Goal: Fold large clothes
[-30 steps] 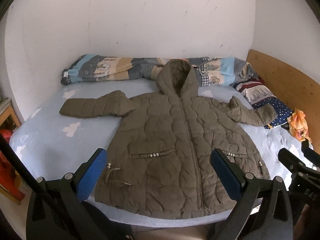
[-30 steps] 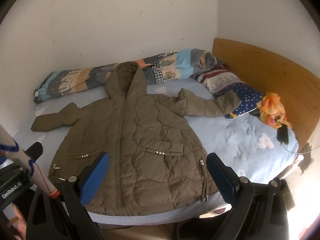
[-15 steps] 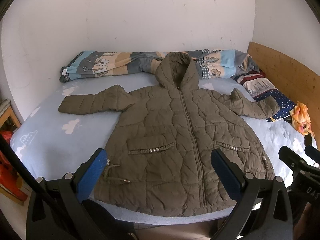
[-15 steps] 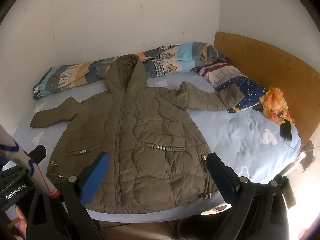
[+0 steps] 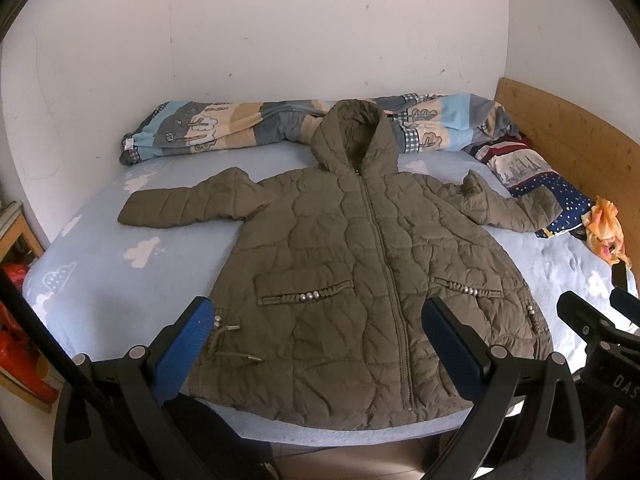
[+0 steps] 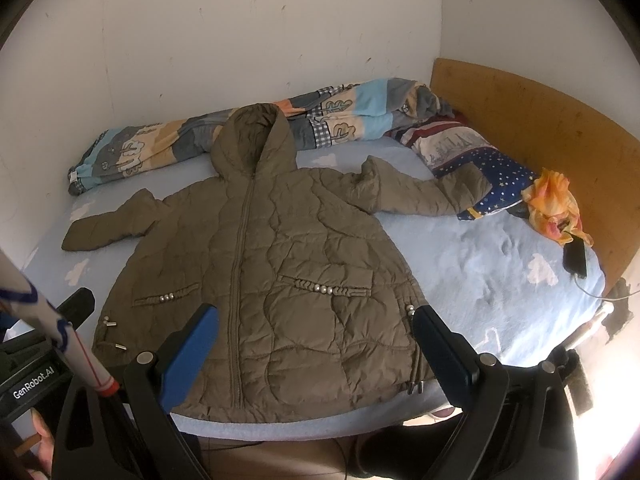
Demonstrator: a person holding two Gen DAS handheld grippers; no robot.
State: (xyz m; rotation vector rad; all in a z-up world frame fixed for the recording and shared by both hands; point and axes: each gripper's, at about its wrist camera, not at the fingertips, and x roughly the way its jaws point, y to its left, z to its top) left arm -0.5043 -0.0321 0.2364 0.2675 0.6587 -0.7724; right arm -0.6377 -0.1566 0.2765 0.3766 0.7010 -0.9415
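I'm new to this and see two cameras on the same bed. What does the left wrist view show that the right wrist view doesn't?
Only the left wrist view shows the red things and a wooden shelf beside the bed, plus the left gripper, open above the coat's hem.

Only the right wrist view shows the phone with its cable on the sheet, and the right gripper, also open.

Both show the coat spread flat and zipped, the rolled quilt, the starry pillow, the orange cloth and the headboard.
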